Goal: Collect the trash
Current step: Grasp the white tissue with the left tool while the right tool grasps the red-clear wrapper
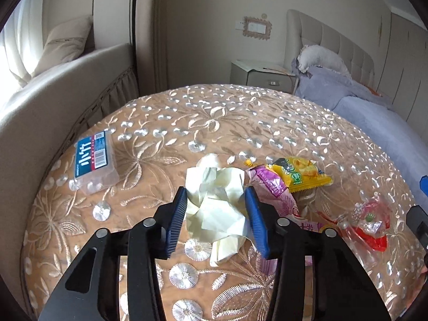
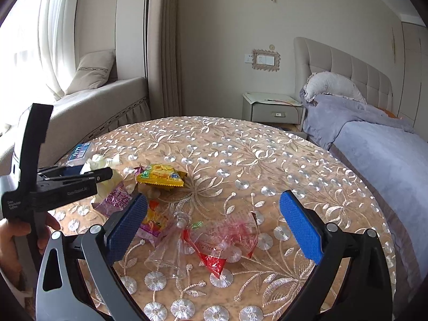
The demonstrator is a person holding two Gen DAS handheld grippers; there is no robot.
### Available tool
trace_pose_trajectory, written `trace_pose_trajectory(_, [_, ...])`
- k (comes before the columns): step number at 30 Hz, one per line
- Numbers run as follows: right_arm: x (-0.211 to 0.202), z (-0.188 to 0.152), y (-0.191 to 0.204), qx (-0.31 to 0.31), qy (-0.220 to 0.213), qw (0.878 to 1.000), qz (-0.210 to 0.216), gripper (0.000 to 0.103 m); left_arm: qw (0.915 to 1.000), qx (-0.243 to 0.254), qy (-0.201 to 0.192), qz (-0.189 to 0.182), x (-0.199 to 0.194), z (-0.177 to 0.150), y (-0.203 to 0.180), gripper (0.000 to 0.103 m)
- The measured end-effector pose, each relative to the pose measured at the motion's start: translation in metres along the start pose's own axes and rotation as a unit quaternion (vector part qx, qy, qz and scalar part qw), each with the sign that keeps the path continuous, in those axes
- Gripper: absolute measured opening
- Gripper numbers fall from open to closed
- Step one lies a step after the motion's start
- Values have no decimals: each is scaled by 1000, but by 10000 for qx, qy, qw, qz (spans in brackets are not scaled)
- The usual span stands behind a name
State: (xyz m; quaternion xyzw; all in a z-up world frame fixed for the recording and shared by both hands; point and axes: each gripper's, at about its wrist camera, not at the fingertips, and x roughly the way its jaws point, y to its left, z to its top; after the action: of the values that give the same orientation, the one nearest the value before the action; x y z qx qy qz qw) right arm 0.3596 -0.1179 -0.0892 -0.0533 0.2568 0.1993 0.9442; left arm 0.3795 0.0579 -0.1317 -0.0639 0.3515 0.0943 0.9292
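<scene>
A: Where is the crumpled paper?
B: On the round table, left of the yellow wrapper. The left gripper is clamped on it, pads pressing both sides.
A: And the right gripper?
B: Jaws spread wide, empty, above the red wrapper, nearer than the yellow one.

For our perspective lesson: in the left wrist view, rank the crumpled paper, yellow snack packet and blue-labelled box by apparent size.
1. crumpled paper, though nearest the camera
2. yellow snack packet and blue-labelled box: too alike to rank
</scene>
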Motion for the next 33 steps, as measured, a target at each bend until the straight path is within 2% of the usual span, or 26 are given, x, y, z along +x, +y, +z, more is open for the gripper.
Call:
trace_pose_trajectory(1, [1, -1, -1, 9, 15, 10000, 10, 98, 10000, 5, -22, -12, -1, 0, 0, 36])
trace_pose_trajectory(4, [6, -3, -2, 38, 68, 10000, 15, 98, 9998, 24, -180, 48, -10, 1, -1, 32])
trace_pose_trajectory(12, [14, -6, -6, 89, 151, 9998, -103, 98, 9972, 20, -749, 6, -54, 16, -7, 32])
trace_pose_trajectory(15, [24, -10, -9, 170, 357, 9992, -90, 98, 9956, 125, -921, 81, -65, 19, -13, 32])
trace_pose_trajectory(19, [44, -16, -13, 373, 868, 9955, 100, 97, 9950, 132, -990, -23, -75, 20, -17, 32])
trace_pose_trajectory(20, [48, -18, -13, 394, 968, 9945, 85, 91, 9949, 134, -1001, -40, -77, 19, -17, 32])
trace_pose_trajectory(21, [51, -20, -14, 420, 1031, 9937, 96, 76, 9946, 145, -1025, -37, -79, 19, -18, 32])
trace_pose_trajectory(22, [54, -22, -15, 468, 1148, 9921, 167, 69, 9945, 152, -1038, -40, -80, 19, -19, 32])
trace_pose_trajectory(24, [62, -27, -18, 606, 1361, 9884, 307, 41, 9943, 139, -1056, -83, -84, 18, -20, 32])
trace_pose_trajectory(26, [62, -28, -22, 787, 1400, 9857, 503, 35, 9940, 141, -1080, -108, -89, 17, -21, 32])
trace_pose_trajectory(28, [55, -26, -20, 714, 1241, 9890, 370, 31, 9933, 163, -1138, -125, -95, 16, -23, 32])
trace_pose_trajectory(33, [10, -9, -16, 495, 407, 9979, -2, 31, 9910, 265, -1299, -158, -116, 16, -33, 32])
